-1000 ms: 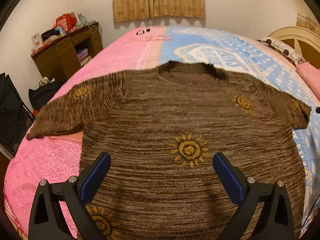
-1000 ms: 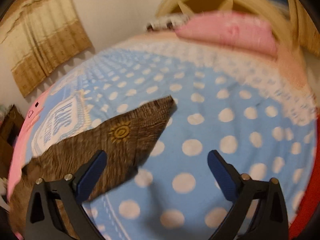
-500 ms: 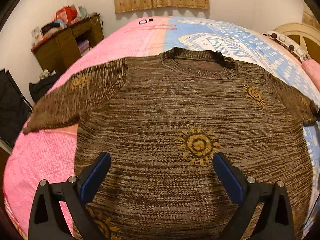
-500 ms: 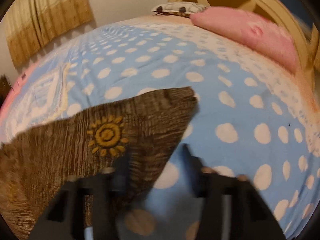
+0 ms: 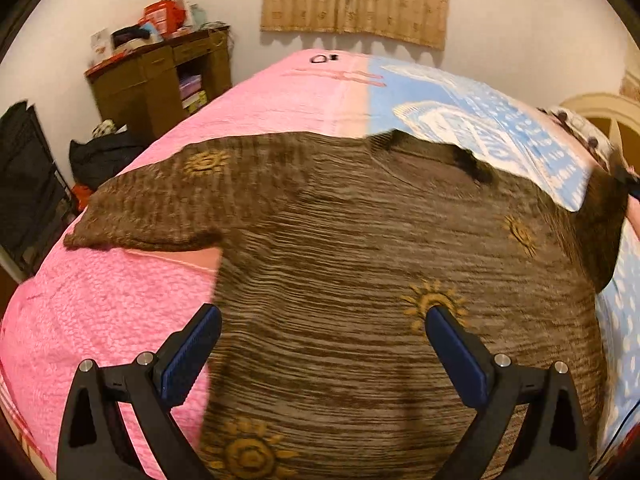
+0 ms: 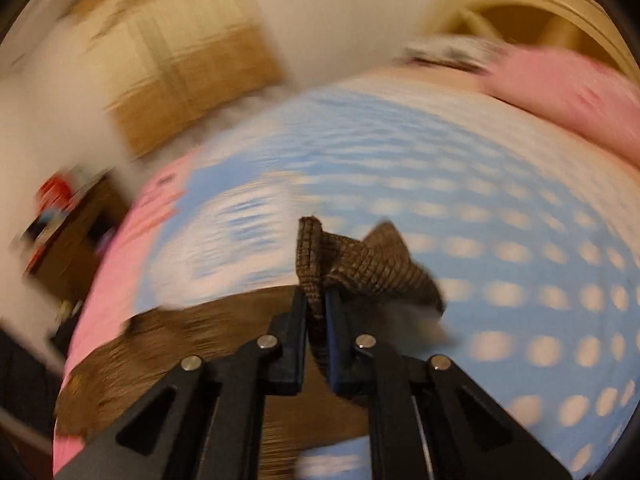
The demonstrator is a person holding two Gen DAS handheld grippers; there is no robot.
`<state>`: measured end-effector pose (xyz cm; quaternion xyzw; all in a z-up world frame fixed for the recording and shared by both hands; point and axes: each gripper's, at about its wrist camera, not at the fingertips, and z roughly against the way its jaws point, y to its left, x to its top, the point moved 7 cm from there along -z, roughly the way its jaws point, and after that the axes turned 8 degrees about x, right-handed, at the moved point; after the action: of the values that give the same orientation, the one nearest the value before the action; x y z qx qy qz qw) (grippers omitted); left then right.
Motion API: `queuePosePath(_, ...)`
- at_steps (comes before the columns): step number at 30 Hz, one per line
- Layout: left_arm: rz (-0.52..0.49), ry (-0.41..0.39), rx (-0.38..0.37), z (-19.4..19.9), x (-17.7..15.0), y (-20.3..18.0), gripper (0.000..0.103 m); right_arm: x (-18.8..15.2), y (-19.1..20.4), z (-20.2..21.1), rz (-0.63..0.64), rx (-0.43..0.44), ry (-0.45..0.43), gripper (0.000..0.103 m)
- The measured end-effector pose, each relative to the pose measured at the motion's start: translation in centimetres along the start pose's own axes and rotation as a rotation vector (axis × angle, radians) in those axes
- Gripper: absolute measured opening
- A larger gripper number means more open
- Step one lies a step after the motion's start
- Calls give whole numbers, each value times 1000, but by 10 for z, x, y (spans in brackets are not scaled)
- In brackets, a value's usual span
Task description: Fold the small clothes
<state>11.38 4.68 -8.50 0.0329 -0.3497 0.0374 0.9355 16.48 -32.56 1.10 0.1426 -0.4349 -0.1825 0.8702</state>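
Sleeve (image 6: 360, 264) lifted (seemingly), sweater (image 5: 360, 280) collar far

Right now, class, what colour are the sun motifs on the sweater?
Golden yellow suns on the streaky brown sweater, clearest in the left wrist view.

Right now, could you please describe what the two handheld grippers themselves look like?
Both the left gripper and the right gripper have matte black angular frames with triangular cut-outs and silver round pivot bolts. Their fingers carry flat, ribbed dark-blue pads. No cables, sleeves or markings show.
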Motion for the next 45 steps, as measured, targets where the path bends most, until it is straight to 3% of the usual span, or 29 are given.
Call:
queuePosePath(5, 58, -3, 29, -3, 2, 30, 102, -46, 141, -46, 170, 247, 95, 12)
queuePosePath(8, 69, 6, 62, -9, 0, 48, 102, -99, 184, -84, 200, 348, 192, 16)
queuePosePath(9, 69, 7, 73, -10, -1, 53, 102, -115, 190, -97, 200, 367, 228, 17)
queuePosePath(10, 68, 7, 83, -11, -2, 57, 102, -126, 193, -109, 198, 383, 263, 27)
queuePosePath(11, 67, -1, 92, -11, -2, 62, 102, -143, 196, -118, 195, 401, 315, 47)
queuePosePath(12, 67, -12, 98, -12, -2, 67, 102, -156, 196, -125, 187, 409, 361, 55)
queuePosePath(13, 67, -17, 103, -14, -2, 69, 102, -162, 195, -127, 174, 417, 374, 58)
queuePosePath(15, 72, -15, 103, -18, -2, 71, 102, -158, 185, -114, 163, 425, 320, 56)
queuePosePath(19, 77, 12, 63, -26, -5, 61, 102, -133, 161, -88, 164, 346, 208, 56)
queuePosePath(23, 32, 4, 60, -23, -9, 48, 102, -99, 113, -83, 245, 138, 149, 56)
queuePosePath(27, 31, 17, 58, -26, -10, 38, 102, -58, 54, -94, 155, -39, 117, 58)
queuePosePath(33, -15, 32, 71, -28, -11, 22, 102, -62, 43, -137, 202, -77, 239, 56)
queuePosePath(35, -30, 31, 83, -28, -10, 19, 102, -69, 44, -153, 260, -113, 294, 42)
queuePosePath(36, -34, 30, 83, -28, -10, 18, 102, -68, 45, -153, 273, -104, 280, 35)
queuePosePath(37, -36, 29, 85, -28, -9, 18, 102, -68, 43, -148, 278, -83, 284, 21)
queuePosePath(38, -39, 29, 91, -29, -9, 18, 102, -67, 44, -145, 282, -69, 291, 18)
queuePosePath(42, -32, 33, 85, -30, -8, 17, 102, -47, 16, -121, 192, -71, 179, 17)
queuePosePath(43, -33, 39, 82, -31, -9, 16, 102, -46, 7, -121, 171, -82, 179, 12)
queuePosePath(45, -37, 45, 75, -31, -9, 15, 102, -47, -13, -125, 148, -103, 182, 15)
